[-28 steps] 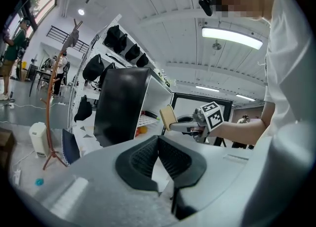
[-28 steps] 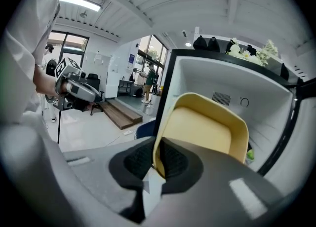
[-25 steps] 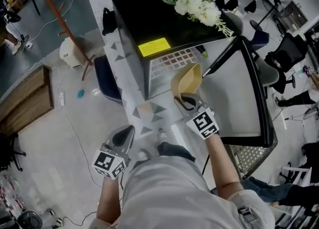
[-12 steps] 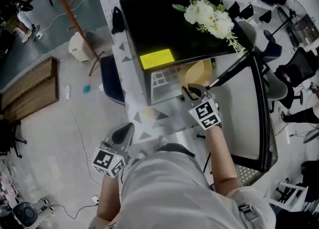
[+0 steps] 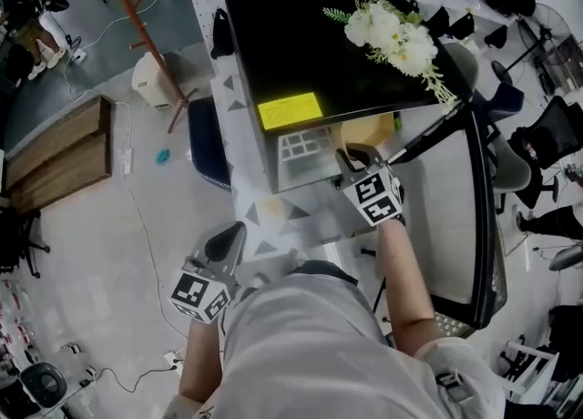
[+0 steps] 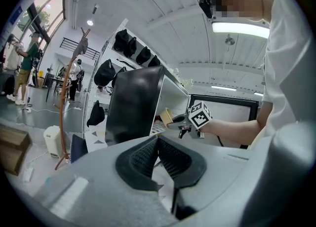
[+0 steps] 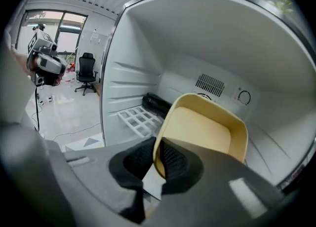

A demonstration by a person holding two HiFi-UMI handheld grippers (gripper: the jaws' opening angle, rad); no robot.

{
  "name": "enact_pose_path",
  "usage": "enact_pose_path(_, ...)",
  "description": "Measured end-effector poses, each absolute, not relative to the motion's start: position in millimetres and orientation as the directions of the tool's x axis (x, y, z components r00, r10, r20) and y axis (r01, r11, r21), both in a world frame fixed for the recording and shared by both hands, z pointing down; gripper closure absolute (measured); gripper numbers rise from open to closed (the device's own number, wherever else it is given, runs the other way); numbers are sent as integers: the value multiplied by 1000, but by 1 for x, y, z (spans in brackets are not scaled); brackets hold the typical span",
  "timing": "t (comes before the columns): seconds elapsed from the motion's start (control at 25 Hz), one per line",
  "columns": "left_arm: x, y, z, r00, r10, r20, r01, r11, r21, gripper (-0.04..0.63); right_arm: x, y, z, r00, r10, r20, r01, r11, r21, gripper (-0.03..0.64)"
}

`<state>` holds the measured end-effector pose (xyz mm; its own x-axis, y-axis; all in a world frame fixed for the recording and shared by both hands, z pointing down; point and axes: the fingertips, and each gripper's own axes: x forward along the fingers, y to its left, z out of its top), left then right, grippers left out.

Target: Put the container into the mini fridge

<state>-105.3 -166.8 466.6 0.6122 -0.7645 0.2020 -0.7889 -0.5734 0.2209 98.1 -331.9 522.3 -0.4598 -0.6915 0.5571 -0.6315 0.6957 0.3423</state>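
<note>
In the head view the black mini fridge point(image 5: 310, 44) stands with its door point(image 5: 451, 199) swung open to the right. My right gripper point(image 5: 352, 157) is at the fridge's opening, shut on the rim of a tan container point(image 5: 372, 128) that is largely hidden under the fridge top. The right gripper view shows that container point(image 7: 205, 130) tilted up inside the white fridge cavity, its near rim pinched between my right gripper's point(image 7: 157, 148) pads. My left gripper point(image 5: 235, 233) hangs low by the person's hip, shut and empty point(image 6: 157, 143). From it I see the fridge point(image 6: 133, 102) and the container point(image 6: 166, 116).
White flowers point(image 5: 393, 33) and a yellow sticker point(image 5: 290, 109) lie on the fridge top. Inside are a white wire shelf point(image 7: 140, 117) and a dark item point(image 7: 158, 103) at the back left. A wooden crate point(image 5: 55, 153) and a coat stand point(image 5: 146, 30) stand on the floor at left.
My right gripper has pushed forward with the container, which has gone from in front of the opening to mostly under the fridge top. The left gripper has hardly shifted.
</note>
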Motion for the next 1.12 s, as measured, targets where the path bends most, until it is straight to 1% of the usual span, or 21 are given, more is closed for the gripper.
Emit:
enact_pose_path(0.52,-107,-164,470,603,-772,203,-795,-559,236,586,101,-342,521,-405,-707,580,-652,668,359,566)
enact_pose_path(0.84,-109,-163,470,608,-769,198,-791,-563,239,586,101,-343,514,-377,-733,566,-658,642,393,525)
enact_pose_path(1.12,-112,-162,470,611,-767,198,-789,-567,237,586,99,-350,513,-384,-751,537,-674,625,393,491)
